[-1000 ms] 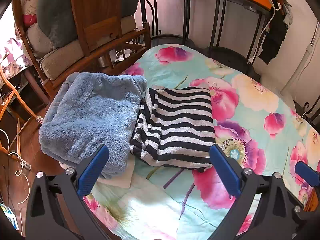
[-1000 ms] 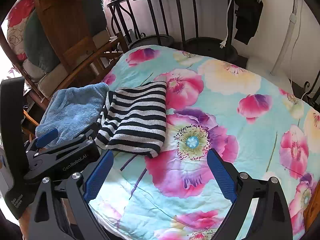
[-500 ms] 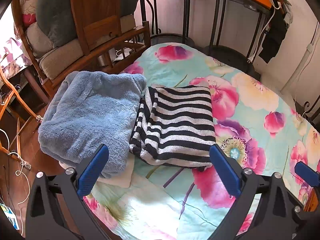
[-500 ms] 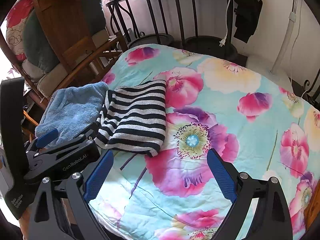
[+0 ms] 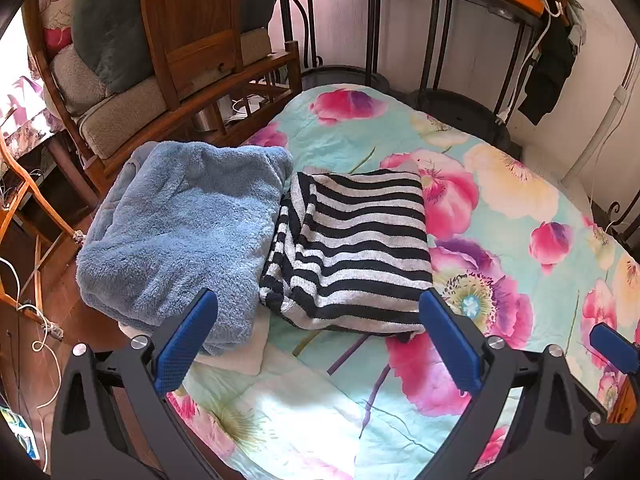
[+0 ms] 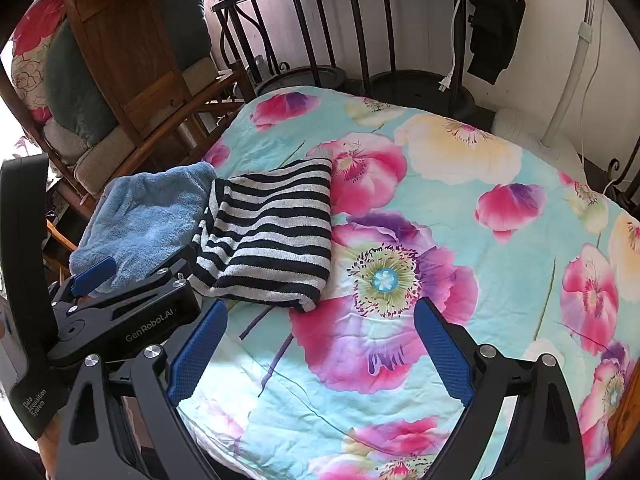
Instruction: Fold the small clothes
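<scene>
A folded black-and-white striped garment (image 5: 356,248) lies on the floral bed cover (image 5: 500,208), touching a folded fluffy blue garment (image 5: 180,224) on its left. Both also show in the right wrist view: the striped garment (image 6: 272,232) and the blue garment (image 6: 148,212). My left gripper (image 5: 318,340) is open and empty, just short of the striped garment's near edge. My right gripper (image 6: 318,344) is open and empty over the bare cover, right of the striped garment. The left gripper's body (image 6: 120,316) shows in the right wrist view.
A white folded cloth (image 5: 240,356) peeks from under the blue garment. A wooden armchair (image 5: 152,80) with cushions stands left of the bed. Black metal stands (image 5: 460,60) and a hanging dark cloth (image 5: 552,72) are behind. A wooden edge (image 6: 628,412) lies at right.
Both grippers have drifted back slightly; the garments sit a touch farther up in view. Nothing was grasped or moved.
</scene>
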`<state>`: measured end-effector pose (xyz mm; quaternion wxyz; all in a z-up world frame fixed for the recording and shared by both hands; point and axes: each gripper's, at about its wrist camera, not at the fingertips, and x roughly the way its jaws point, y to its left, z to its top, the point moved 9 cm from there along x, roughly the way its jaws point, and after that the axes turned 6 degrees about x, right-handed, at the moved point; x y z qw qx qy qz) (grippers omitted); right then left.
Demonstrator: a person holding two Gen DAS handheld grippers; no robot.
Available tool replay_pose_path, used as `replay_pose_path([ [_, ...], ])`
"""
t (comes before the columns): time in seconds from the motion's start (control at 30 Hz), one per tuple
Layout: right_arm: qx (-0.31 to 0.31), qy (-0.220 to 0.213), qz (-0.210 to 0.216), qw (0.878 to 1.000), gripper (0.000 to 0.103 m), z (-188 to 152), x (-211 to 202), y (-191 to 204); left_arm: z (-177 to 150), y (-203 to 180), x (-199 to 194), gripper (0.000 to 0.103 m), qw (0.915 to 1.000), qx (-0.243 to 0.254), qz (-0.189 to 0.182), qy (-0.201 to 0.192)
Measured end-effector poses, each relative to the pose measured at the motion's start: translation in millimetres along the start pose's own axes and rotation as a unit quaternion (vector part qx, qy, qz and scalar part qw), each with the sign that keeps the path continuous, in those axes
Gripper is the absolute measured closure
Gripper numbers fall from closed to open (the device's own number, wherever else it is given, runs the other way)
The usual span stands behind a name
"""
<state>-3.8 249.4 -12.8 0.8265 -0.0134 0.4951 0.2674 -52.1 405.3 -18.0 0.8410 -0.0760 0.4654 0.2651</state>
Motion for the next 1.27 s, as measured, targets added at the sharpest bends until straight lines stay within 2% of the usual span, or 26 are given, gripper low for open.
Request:
replay_pose_path([
  [0.63, 0.000, 0.001, 0.000, 1.000, 0.008, -0.5, 0.4, -0.1, 0.4, -0.8, -1.1, 0.005, 1.0000, 0.001, 0.001, -0.002],
  [0.87, 0.005, 0.000, -0.001, 1.000, 0.008, -0.4, 0.8, -1.9, -0.7, 1.0, -3.6, 0.005, 0.9994, 0.019, 0.019, -0.024],
  [1.07, 0.011, 0.000, 0.002, 1.000, 0.008, -2.6, 1.5, -3.1, 0.1, -0.1, 2.6, 0.005, 0.9999, 0.015, 0.000, -0.002],
  [1.27, 0.006, -0.002, 0.005, 1.000, 0.008, -1.4, -0.8, -1.0, 2.9, -0.4, 3.0, 0.005, 0.9999, 0.007, -0.009, 0.000],
])
